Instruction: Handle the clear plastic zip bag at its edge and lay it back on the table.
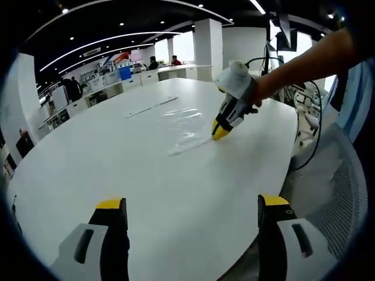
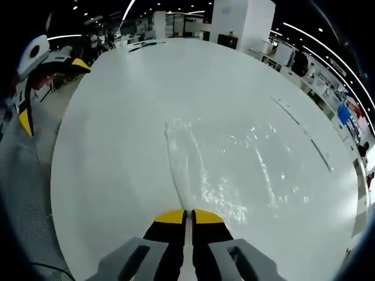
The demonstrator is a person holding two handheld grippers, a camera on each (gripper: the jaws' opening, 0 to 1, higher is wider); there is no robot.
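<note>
- With the clear plastic zip bag [image 2: 234,170] lying flat on the white table [image 2: 117,146], next move judged to turn on the near edge under the right gripper [image 2: 188,214].
- Right gripper view: jaws pressed together, yellow tips meeting at the bag's near edge; cannot tell whether film is actually pinched between them.
- Bag spreads away from those tips toward 12–2 o'clock; zip strip [image 2: 173,158] runs from about 6 up to 11–12, so long edge roughly in line with the jaws.
- Left gripper view: same right gripper [image 1: 221,132] tip-down at the bag's [image 1: 184,130] 3 o'clock edge, a person's hand [image 1: 258,93] on it.
- Left gripper [image 1: 193,206] wide open, empty, well apart from the bag, which sits at its 12 o'clock.
- Nearer tool: right, clearly. Left idle over bare table.
- Bag looks already down on the table; likely only release and retreat left.
</note>
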